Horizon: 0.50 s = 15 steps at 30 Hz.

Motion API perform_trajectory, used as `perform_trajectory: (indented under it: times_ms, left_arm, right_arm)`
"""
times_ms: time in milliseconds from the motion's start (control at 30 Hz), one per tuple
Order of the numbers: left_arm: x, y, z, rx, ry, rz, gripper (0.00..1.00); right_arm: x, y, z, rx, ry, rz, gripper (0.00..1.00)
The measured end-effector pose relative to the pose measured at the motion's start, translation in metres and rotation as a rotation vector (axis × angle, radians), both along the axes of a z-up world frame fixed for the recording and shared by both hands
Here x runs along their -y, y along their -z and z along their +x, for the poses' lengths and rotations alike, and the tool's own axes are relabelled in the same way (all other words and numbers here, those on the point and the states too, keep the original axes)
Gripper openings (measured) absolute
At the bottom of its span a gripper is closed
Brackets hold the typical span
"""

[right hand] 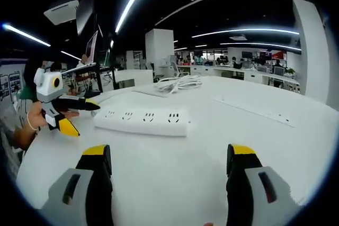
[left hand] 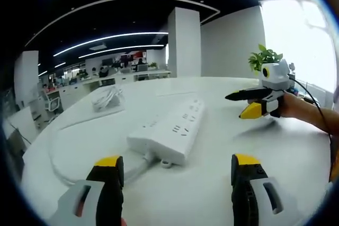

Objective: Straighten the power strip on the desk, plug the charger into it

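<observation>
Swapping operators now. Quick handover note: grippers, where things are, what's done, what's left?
Left gripper: open, empty, just short of the power strip.
Right gripper: open, empty, facing the strip's long side.
Power strip lies flat on the white desk, sockets up, nothing plugged in; its cord loops off one end.
A bundled white charger cable sits behind the strip.
Done: nothing visible.
Left: straighten strip, fetch charger, plug in.
</observation>
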<state>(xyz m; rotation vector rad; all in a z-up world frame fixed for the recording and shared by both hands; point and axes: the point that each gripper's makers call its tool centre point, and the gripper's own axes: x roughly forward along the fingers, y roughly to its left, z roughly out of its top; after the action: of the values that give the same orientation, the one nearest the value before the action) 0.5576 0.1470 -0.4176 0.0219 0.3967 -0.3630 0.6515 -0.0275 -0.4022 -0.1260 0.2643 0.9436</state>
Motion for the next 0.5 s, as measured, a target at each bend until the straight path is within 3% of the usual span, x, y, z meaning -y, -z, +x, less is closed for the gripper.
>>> perform_trajectory:
  times_ms: [500]
  left_arm:
    - [0.001, 0.002, 0.006, -0.005, -0.019, 0.004, 0.84]
  right_arm:
    - [-0.01, 0.002, 0.011, -0.004, -0.023, 0.007, 0.89]
